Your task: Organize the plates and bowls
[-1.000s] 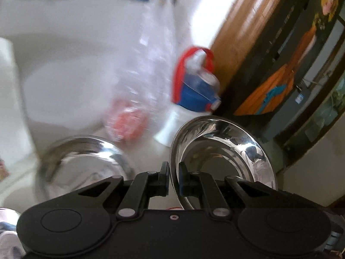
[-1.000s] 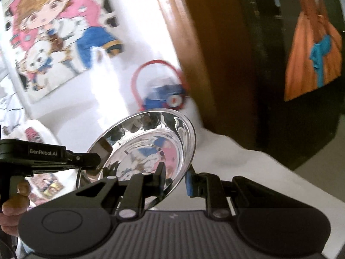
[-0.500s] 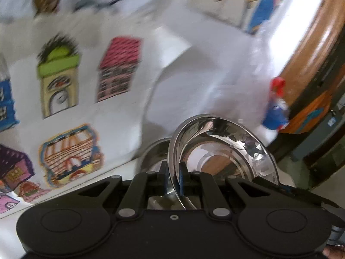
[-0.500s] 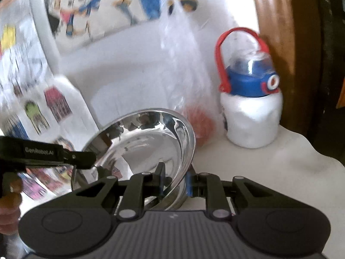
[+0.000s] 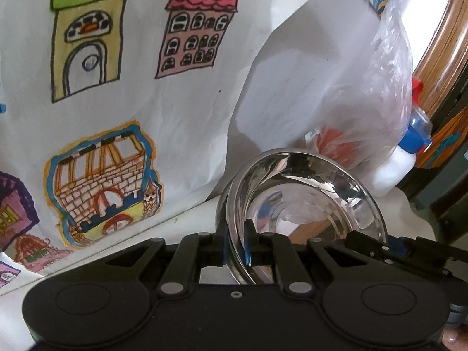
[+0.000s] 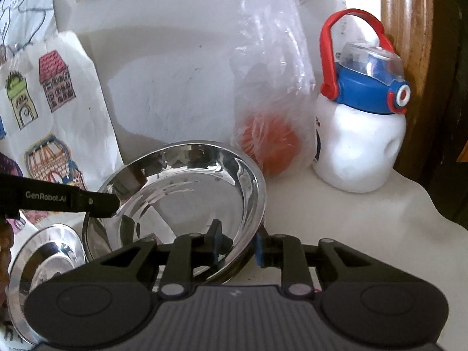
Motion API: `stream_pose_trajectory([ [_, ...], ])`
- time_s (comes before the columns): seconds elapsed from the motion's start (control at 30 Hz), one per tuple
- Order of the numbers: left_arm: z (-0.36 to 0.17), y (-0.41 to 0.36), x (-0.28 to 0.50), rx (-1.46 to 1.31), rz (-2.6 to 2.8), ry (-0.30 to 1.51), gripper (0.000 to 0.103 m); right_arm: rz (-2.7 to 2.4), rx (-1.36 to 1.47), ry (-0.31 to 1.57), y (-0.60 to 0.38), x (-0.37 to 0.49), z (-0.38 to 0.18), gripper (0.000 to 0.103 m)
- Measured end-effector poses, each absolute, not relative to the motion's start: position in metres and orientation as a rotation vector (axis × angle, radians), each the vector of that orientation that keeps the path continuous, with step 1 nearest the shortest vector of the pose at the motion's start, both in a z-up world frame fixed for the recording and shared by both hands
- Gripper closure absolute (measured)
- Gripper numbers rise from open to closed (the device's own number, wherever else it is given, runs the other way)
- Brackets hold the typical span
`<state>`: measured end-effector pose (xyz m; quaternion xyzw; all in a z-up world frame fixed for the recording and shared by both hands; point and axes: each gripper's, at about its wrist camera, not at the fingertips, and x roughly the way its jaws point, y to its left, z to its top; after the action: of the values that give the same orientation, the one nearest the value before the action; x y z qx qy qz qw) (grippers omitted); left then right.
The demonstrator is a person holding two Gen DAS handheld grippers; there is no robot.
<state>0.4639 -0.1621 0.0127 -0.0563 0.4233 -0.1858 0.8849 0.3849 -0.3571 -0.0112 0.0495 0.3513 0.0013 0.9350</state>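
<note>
A steel bowl (image 5: 304, 204) is seen at lower centre of the left wrist view, tilted, its near rim gripped between the almost closed fingers of the left gripper (image 5: 236, 244). It appears to be nested in a second bowl whose rim shows just behind on the left.

In the right wrist view the same bowl (image 6: 187, 199) sits left of centre on the white worktop (image 6: 351, 222). The right gripper (image 6: 237, 244) straddles its right rim; its fingers are opening, and the outer pad stands clear of the metal. The left gripper (image 6: 114, 201) is seen reaching in from the left edge onto the far rim.

A steel plate (image 6: 44, 275) lies at lower left. Behind the bowl stand a clear bag (image 6: 272, 93) holding something orange and, at upper right, a white bottle (image 6: 362, 134) with a blue lid and red handle. Drawings of houses (image 5: 117, 87) fill the upper left of the left view.
</note>
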Motion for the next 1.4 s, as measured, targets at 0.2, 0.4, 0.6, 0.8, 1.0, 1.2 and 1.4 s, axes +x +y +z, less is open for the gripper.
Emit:
stream_pose_trajectory([
  [0.2, 0.007, -0.165, 0.459, -0.101, -0.375, 0.878, 0.091, 0.002, 0.053, 0.713, -0.346, 0.385, -0.014, 0.073],
  [0.4, 0.001, -0.169, 0.458, -0.070, -0.366, 0.863, 0.091, -0.011, -0.006, 0.719, -0.341, 0.384, -0.014, 0.071],
  [0.6, -0.001, -0.172, 0.460, -0.058, -0.361, 0.856, 0.091, -0.037, -0.099, 0.725, -0.332, 0.382, -0.013, 0.066],
  [0.8, -0.003, -0.176, 0.457, -0.045, -0.367, 0.838, 0.089, -0.061, -0.156, 0.711, -0.331, 0.380, -0.019, 0.053],
  [1.0, 0.002, -0.173, 0.451, -0.054, -0.367, 0.821, 0.079, -0.078, -0.201, 0.635, -0.329, 0.362, -0.008, 0.027],
  [1.2, 0.023, -0.160, 0.432, -0.067, -0.377, 0.755, 0.041, -0.051, -0.137, 0.519, -0.329, 0.324, 0.026, 0.008],
  [1.4, 0.053, -0.140, 0.398, -0.065, -0.402, 0.664, 0.019, -0.043, -0.089, 0.403, -0.323, 0.274, 0.063, 0.000],
])
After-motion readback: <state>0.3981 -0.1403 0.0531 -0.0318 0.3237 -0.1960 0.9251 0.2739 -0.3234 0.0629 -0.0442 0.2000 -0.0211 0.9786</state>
